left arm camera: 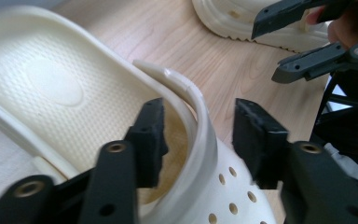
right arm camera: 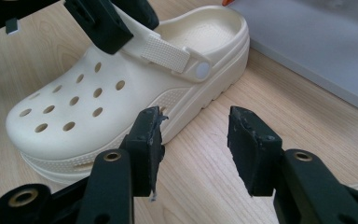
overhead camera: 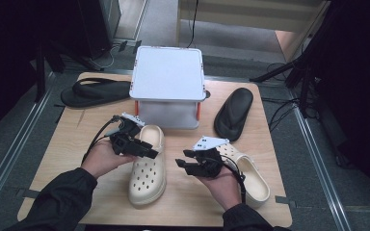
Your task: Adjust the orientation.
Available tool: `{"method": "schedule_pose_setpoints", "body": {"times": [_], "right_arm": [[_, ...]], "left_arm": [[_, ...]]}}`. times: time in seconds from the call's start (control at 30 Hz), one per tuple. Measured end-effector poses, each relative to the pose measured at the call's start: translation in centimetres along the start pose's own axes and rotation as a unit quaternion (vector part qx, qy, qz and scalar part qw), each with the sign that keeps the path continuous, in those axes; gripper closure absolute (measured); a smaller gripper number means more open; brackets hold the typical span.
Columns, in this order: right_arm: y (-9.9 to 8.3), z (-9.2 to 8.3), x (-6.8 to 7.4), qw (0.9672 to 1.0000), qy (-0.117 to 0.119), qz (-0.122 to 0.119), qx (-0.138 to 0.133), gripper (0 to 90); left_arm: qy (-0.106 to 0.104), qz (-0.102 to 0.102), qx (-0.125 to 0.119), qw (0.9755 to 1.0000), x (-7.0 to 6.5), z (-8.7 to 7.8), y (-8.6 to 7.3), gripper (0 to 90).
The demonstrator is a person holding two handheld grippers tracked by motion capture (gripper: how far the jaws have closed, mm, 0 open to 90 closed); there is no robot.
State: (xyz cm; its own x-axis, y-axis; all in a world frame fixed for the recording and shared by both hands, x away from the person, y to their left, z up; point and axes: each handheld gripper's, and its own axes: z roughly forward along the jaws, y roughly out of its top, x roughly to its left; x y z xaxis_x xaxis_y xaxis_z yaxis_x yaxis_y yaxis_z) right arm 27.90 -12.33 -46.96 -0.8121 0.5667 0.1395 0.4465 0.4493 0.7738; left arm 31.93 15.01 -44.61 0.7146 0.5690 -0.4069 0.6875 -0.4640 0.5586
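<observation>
A cream clog (overhead camera: 147,171) lies on the wooden table (overhead camera: 67,139), toe toward me. My left gripper (overhead camera: 149,153) is open over its heel opening. In the left gripper view the jaws (left arm camera: 198,135) straddle the clog's (left arm camera: 51,84) upper rim and strap, one pad inside the opening and one outside, neither pressing. My right gripper (overhead camera: 180,164) is open just right of this clog, with nothing between its pads (right arm camera: 196,140), only bare table beside the clog's (right arm camera: 121,79) sole. A second cream clog (overhead camera: 250,178) lies under my right hand.
A white box on orange legs (overhead camera: 167,84) stands at the back middle of the table. One black slipper (overhead camera: 94,91) lies at the back left and another (overhead camera: 233,113) at the right. The table's edges are close on both sides.
</observation>
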Motion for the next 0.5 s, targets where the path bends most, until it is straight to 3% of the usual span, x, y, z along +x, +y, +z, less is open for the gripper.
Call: {"method": "schedule_pose_setpoints", "body": {"times": [0.17, 0.3, 0.43, 0.47, 0.5], "right_arm": [[0.1, -0.1, 0.7, 0.9999, 0.012, 0.004, -0.004, 63.7], [0.2, -0.2, 1.8, 0.9996, 0.025, 0.002, -0.010, 76.4], [0.4, -0.1, 3.3, 0.9991, 0.040, -0.006, -0.015, 87.6], [0.5, 0.1, 4.3, 0.9986, 0.051, -0.006, -0.014, 90.0], [0.6, 0.2, 4.8, 0.9984, 0.053, -0.009, -0.015, 90.0]], "left_arm": [[0.004, 0.025, -0.020, 0.9995, -0.8, -2.0, 0.2, 49.3], [0.012, 0.034, -0.035, 0.9987, -0.5, -3.8, -0.2, 69.5], [0.029, 0.030, -0.039, 0.9984, 1.3, -4.5, -0.6, 82.7], [0.041, 0.038, -0.029, 0.9980, 2.3, -4.2, -0.6, 88.3], [0.041, 0.038, -0.029, 0.9980, 2.3, -4.2, -0.6, 89.9]]}}
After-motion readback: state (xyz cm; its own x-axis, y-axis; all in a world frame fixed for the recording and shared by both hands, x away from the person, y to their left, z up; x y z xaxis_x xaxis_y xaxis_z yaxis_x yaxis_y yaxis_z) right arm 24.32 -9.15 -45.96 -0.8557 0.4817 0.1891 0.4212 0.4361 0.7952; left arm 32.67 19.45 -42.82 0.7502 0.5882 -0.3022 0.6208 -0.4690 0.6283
